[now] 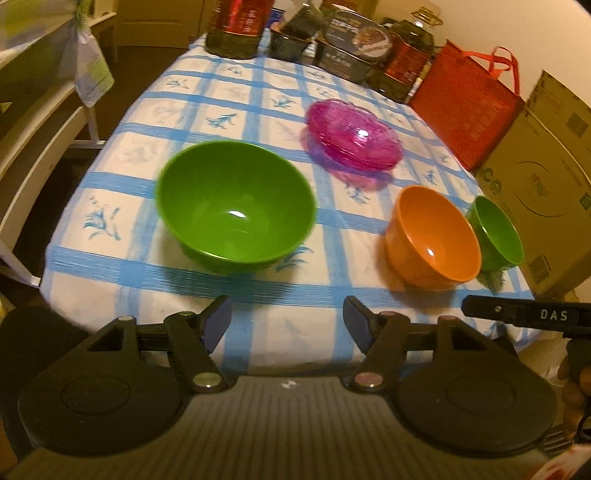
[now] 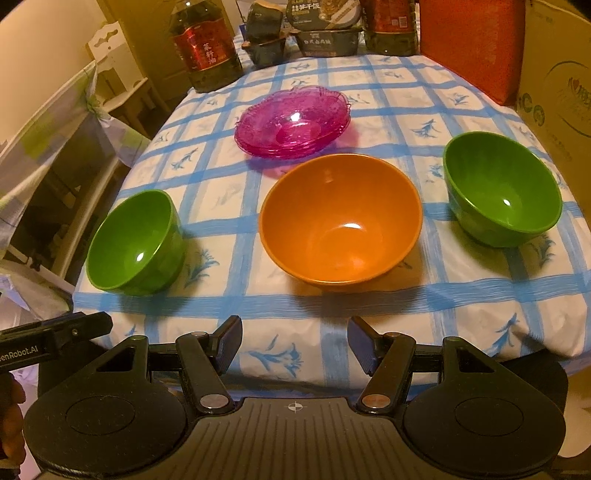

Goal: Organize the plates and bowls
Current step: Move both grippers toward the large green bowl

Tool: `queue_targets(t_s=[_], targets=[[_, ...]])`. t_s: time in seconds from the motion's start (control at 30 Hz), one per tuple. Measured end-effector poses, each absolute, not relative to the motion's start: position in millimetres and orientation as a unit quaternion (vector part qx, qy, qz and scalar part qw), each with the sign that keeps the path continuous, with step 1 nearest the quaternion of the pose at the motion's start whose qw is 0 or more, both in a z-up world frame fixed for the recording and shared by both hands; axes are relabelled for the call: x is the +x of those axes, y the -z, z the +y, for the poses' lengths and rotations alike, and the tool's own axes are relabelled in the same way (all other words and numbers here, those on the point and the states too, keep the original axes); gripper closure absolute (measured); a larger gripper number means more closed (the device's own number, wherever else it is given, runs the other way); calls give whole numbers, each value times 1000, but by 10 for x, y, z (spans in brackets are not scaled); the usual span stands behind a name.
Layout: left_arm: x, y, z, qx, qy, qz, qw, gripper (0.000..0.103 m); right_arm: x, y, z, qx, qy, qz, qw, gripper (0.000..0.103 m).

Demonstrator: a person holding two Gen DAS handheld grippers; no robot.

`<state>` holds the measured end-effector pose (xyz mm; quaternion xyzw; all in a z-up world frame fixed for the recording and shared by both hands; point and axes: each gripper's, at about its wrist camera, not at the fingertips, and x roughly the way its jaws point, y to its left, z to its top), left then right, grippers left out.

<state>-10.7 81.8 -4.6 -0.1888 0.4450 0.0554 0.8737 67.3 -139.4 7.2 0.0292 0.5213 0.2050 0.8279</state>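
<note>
Both grippers, left gripper (image 1: 287, 322) and right gripper (image 2: 294, 342), have jaws partly open, holding nothing. Three bowls sit on the surface (image 2: 280, 354): near green bowl (image 2: 136, 242), orange bowl (image 2: 340, 218), far green bowl (image 2: 502, 188), then pink plates (image 2: 293, 122) stacked behind. We'd worry slick rims slip sideways if pinched off-centre.

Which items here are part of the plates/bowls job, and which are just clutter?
Job: left green bowl, orange bowl, right green bowl, pink plates.
Clutter: oil bottle, food boxes, red bag, cardboard box.
</note>
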Motion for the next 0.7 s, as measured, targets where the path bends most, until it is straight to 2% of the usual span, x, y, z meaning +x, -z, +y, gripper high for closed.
queue_targets(t_s=[0.6,0.7], targets=[[-258,119,1362,-213,-118,435,867,33,679,26,-924,38,-251,515,819,40],[-228,114,1435,-217,-121,430,868,29,697,45,-799,32,-262,514,816,40]])
